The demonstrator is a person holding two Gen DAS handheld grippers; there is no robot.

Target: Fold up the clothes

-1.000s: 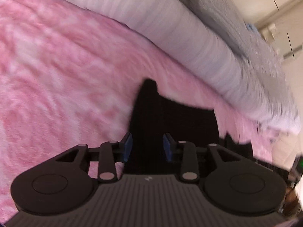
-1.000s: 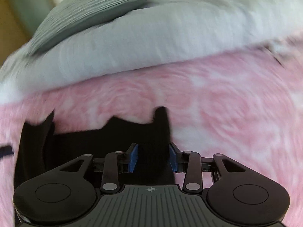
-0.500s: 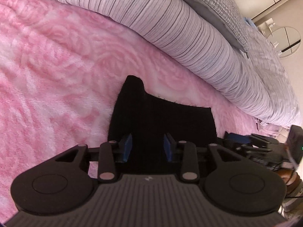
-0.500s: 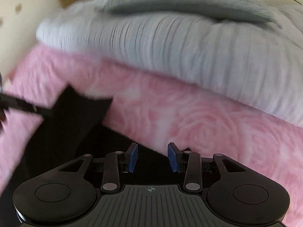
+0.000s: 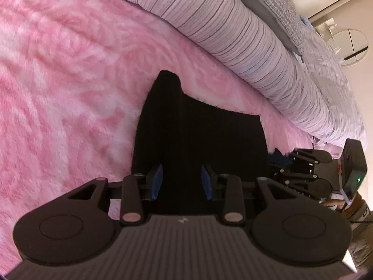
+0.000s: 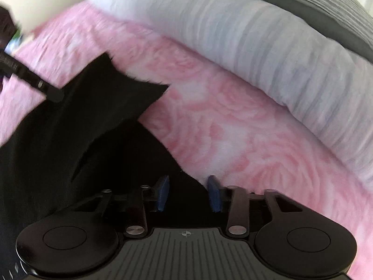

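Stretching away dead ahead of the left gripper (image 5: 181, 182), the black garment (image 5: 198, 140) lies flat on the pink blanket (image 5: 70, 81), long axis pointing toward the striped bolster (image 5: 233, 35). Left is nearer its middle, jaws apart, cloth beneath them. The right gripper (image 6: 190, 192), jaws also apart, sits at the garment's (image 6: 70, 140) right edge, cloth mostly to its left.
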